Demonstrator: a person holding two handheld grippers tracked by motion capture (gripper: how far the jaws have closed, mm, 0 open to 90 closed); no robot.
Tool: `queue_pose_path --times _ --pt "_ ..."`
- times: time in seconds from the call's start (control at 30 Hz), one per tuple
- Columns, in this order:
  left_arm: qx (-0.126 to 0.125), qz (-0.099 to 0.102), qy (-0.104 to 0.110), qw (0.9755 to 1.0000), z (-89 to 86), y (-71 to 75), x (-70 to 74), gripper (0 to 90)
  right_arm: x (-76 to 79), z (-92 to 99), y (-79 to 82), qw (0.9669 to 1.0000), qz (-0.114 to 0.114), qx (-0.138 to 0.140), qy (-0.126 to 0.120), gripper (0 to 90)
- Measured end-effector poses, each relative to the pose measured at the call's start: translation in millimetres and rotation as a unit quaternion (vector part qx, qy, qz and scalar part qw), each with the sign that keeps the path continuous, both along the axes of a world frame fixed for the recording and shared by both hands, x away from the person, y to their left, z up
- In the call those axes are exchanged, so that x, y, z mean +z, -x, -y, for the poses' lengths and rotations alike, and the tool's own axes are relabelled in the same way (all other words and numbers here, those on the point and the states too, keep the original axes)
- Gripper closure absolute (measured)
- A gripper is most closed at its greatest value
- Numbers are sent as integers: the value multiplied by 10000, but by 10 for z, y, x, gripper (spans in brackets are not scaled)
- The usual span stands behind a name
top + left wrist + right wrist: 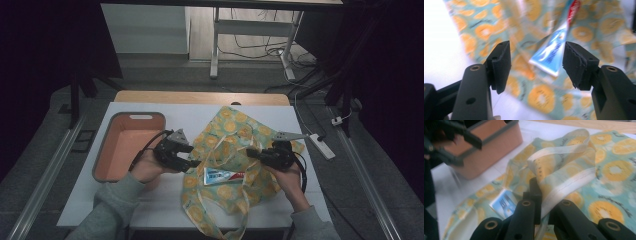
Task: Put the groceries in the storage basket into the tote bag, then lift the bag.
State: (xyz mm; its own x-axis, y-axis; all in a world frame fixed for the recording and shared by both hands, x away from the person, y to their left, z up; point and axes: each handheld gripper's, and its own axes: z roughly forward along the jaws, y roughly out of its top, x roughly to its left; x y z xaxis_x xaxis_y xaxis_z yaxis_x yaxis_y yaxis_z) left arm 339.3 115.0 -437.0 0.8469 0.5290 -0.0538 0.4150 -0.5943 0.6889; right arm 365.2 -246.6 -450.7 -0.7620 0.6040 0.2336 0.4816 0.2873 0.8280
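Note:
A fabric bag (235,127) printed with orange slices lies spread on the white table. A blue, white and red toothpaste tube (225,176) rests inside the bag's opening. My left gripper (192,161) hovers at the bag's left edge, open, with nothing between its pads; in the left gripper view (536,62) the tube (551,53) lies just beyond the jaws. My right gripper (251,152) is shut on the bag's pale handle strap (564,186) and holds it lifted, so the mouth stays open. The tube (504,205) peeks out under the raised fabric.
An orange bin with a grey rim (102,160) stands at the table's left, close to my left hand. A white power strip (322,146) lies off the table's right edge. The bag's loose straps trail toward the front edge (240,220).

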Motion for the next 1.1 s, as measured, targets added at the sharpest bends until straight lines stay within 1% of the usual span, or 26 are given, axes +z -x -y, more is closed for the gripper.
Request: queue_pose_path --times 0.1,0.33,0.37,0.5,0.7,0.77,0.83,0.93,1.0,1.07,1.1 --pt "128 -4 109 9999 -120 -9 14 403 -15 15 27 10000 60 -21 44 886" --pt "326 -29 175 9993 -265 -46 21 397 -14 -7 80 9996 227 38 178 886" --pt "363 -24 180 9992 -273 -51 20 387 -11 -10 88 9995 240 37 184 886" --pt "381 -27 146 9992 -272 -57 18 380 -6 -2 98 9993 264 42 243 886" --pt "417 -6 101 9991 -248 -28 27 349 -18 11 98 9994 258 24 229 883" --pt "373 -5 77 9993 -211 -18 29 342 -9 15 97 9993 283 23 244 883" --pt "294 -29 24 9996 -132 -11 11 339 -7 18 94 9993 285 23 250 883" --pt "185 -45 -234 9995 56 -8 -58 335 -11 25 91 9993 273 12 258 883" --pt "98 -84 -460 9989 202 -12 -127 328 -7 27 96 9993 276 2 252 883" --pt "70 -157 -597 9981 335 -16 -207 330 7 33 104 9992 300 18 250 883" --pt "65 -174 -700 9974 394 -18 -245 337 16 37 109 9992 307 15 251 881"
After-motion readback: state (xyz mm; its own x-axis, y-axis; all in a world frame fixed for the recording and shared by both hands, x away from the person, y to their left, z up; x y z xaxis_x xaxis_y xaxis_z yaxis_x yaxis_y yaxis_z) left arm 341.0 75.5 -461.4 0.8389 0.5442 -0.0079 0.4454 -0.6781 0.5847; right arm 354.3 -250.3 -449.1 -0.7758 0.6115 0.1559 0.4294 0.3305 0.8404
